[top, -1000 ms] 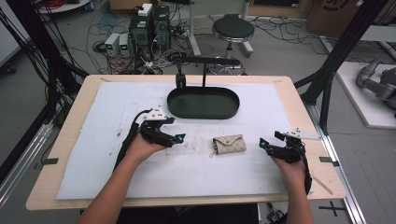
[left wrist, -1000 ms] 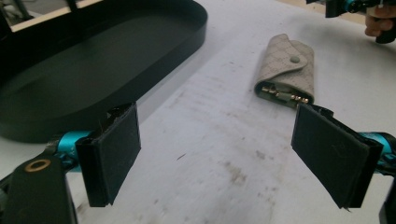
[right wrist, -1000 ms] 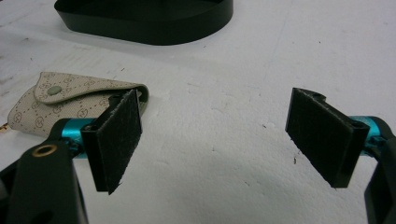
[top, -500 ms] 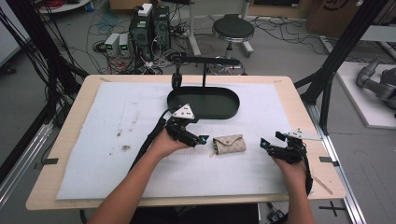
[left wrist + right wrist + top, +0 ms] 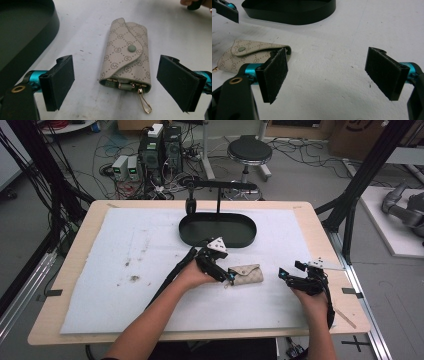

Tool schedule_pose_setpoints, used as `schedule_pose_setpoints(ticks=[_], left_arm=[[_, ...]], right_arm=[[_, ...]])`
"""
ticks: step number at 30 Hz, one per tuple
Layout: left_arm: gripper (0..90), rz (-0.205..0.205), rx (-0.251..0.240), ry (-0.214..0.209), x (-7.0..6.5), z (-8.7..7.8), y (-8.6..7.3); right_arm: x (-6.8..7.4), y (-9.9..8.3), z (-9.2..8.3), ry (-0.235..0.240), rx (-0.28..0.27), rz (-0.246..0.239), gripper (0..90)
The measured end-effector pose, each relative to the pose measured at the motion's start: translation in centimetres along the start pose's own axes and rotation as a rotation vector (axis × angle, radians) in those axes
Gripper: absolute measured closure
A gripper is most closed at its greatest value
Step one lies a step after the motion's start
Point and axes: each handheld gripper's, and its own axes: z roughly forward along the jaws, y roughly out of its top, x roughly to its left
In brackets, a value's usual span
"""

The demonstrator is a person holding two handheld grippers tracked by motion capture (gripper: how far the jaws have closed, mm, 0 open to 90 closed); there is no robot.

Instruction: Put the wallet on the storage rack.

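While black tray (image 5: pixel 218 227) sits behind, right gripper (image 5: pixel 292 271) flanks pouch (image 5: pixel 246 274).

My table (image 5: pixel 70 320) is a wooden top with a pale, kinda stained mat (image 5: pixel 125 245) covering most of it. Behind it the floor is a mess of cables, plus a couple of computer towers (image 5: pixel 159 147) and a round black stool (image 5: pixel 249 151). Black frame posts (image 5: pixel 367 175) stand off to the sides.
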Motion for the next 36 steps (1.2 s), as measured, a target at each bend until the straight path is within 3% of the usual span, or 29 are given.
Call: schedule_pose_setpoints(ticks=[15,24,30,36], left_arm=[[14.6,0.046,0.087,-0.021,-0.8,3.4,0.9],[15.0,0.07,0.143,-0.003,-1.0,4.7,0.5],[18.1,0.095,0.148,0.004,-1.3,4.7,0.4],[28.7,0.095,0.121,-0.002,-1.3,4.4,0.1]], right_arm=[[0.1,0.1,0.1,0.001,-0.001,0.001,18.0],[0.0,0.0,0.1,0.001,0.001,0.001,18.0],[0.1,0.0,0.1,0.001,0.008,0.002,18.0],[0.1,0.0,0.2,0.001,0.008,0.0,18.0]])
